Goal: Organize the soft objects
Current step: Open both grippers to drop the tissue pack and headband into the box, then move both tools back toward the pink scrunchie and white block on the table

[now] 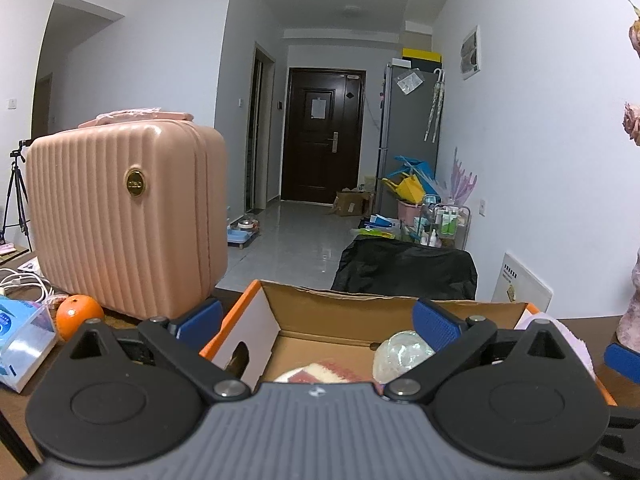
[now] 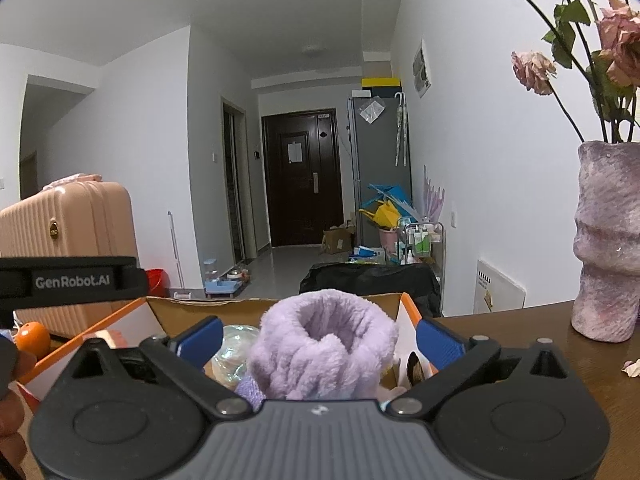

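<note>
An open cardboard box (image 1: 340, 300) with orange outer sides sits on the brown table in front of both grippers. In it lie a clear crinkly ball (image 1: 402, 354) and a pink-and-white striped soft piece (image 1: 320, 372). My left gripper (image 1: 318, 320) is open above the box's near left part, with nothing between its fingers. My right gripper (image 2: 320, 338) is also open; a fluffy lilac fabric roll (image 2: 328, 340) stands between its blue pads (image 2: 436, 340) at the box's (image 2: 200, 304) right end, and neither pad presses on it. The left gripper's black body (image 2: 72, 280) shows at the left of the right wrist view.
A pink ribbed suitcase (image 1: 124, 220) stands left of the box, with an orange (image 1: 78, 316) and a blue tissue pack (image 1: 20, 344) in front of it. A mottled purple vase (image 2: 608, 240) with dried roses stands at the right. A black-covered seat (image 1: 404, 268) lies beyond the table edge.
</note>
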